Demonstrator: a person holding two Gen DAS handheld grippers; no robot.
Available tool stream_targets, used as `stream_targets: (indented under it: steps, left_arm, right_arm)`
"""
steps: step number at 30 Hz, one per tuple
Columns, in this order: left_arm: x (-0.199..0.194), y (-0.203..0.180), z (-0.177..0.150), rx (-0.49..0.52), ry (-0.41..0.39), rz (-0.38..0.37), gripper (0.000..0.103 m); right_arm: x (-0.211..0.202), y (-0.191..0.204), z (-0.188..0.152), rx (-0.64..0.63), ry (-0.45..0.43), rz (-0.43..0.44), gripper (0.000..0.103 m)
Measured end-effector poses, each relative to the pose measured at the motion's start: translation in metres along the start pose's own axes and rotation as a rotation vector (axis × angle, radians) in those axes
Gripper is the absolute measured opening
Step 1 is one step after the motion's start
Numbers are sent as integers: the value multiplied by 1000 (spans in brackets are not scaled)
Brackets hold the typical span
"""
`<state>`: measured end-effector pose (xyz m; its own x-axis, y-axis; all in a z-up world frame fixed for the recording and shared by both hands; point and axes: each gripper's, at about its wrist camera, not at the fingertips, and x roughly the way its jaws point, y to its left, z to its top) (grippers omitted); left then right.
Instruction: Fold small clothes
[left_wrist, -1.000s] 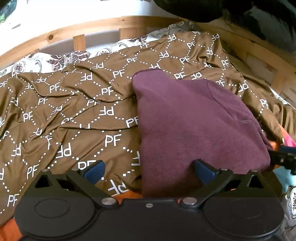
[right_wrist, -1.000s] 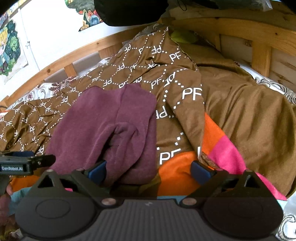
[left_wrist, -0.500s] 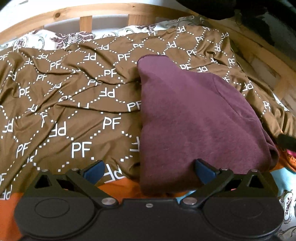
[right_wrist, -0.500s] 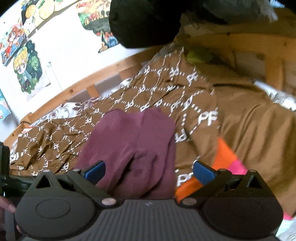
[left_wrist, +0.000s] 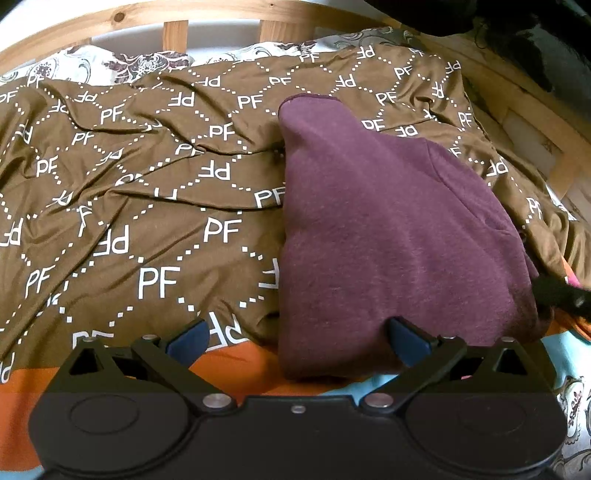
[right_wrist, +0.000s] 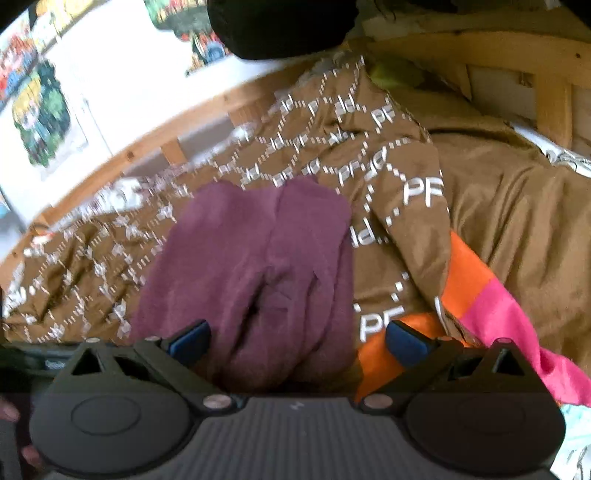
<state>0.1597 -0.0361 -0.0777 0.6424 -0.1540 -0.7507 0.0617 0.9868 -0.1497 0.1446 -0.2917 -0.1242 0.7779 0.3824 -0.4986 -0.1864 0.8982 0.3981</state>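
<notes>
A folded maroon garment (left_wrist: 388, 236) lies on a brown sheet printed with white "PF" letters (left_wrist: 147, 206). My left gripper (left_wrist: 295, 338) is open and empty, hovering at the garment's near left corner. In the right wrist view the same maroon garment (right_wrist: 266, 266) lies folded lengthwise with a crease down its middle. My right gripper (right_wrist: 297, 338) is open and empty just above its near edge. The right wrist view is motion-blurred.
A wooden bed rail (left_wrist: 207, 14) runs along the far side and another wooden rail (right_wrist: 517, 55) stands at the right. Orange and pink bedding (right_wrist: 491, 310) shows near the right gripper. Posters (right_wrist: 40, 110) hang on the wall.
Both grippers have pulled back and up from the garment, which lies where it was. The right wrist view has tilted up toward the wall.
</notes>
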Motion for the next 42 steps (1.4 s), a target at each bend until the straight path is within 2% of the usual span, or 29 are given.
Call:
stream_targets:
  steps: [7, 9, 11, 12, 14, 15, 16, 18, 20, 25, 28, 37, 39, 40, 41, 42]
  left_arm:
    - [1, 3, -4, -5, -1, -12, 102]
    - [2, 4, -5, -12, 1, -17, 102]
    - [3, 6, -5, -24, 5, -24, 102]
    - [3, 6, -6, -28, 7, -29, 102]
    - [5, 8, -6, -41, 12, -35, 102]
    - [5, 9, -6, -46, 14, -38, 102]
    - [5, 9, -6, -50, 15, -40, 102]
    - [6, 10, -7, -52, 15, -44, 102]
    - [6, 10, -7, -53, 14, -46, 102]
    - [6, 9, -8, -54, 13, -39, 102]
    - [5, 7, -8, -42, 8, -32, 102]
    - [5, 8, -11, -33, 6, -38, 102]
    - [5, 9, -11, -33, 7, -41, 102]
    - [5, 9, -12, -32, 7, -41, 102]
    - [5, 9, -12, -30, 6, -41, 102]
    - [5, 9, -12, -30, 5, -41, 102]
  right_arm:
    - [-9, -13, 11, 124, -140, 79, 101]
    - [-5, -17, 13, 148, -162, 76, 91]
    - [5, -19, 18, 151, -172, 54, 75]
    - [10, -19, 20, 149, -179, 44, 70]
    - [21, -20, 25, 142, -190, 31, 47]
    - [27, -21, 27, 142, -190, 28, 40]
    - [32, -23, 28, 147, -186, 32, 28]
    - [39, -24, 28, 151, -186, 37, 20]
    - [39, -19, 26, 101, -204, 29, 11]
    - [35, 22, 22, -176, -252, -20, 10]
    - [36, 35, 20, -236, -251, -45, 10]
    - [38, -1, 28, -84, -214, -93, 11]
    - [41, -9, 29, -46, -197, -88, 20]
    - [41, -13, 29, -25, -192, -77, 28]
    - [41, -18, 29, 1, -187, -58, 41]
    - [42, -22, 29, 29, -185, -35, 47]
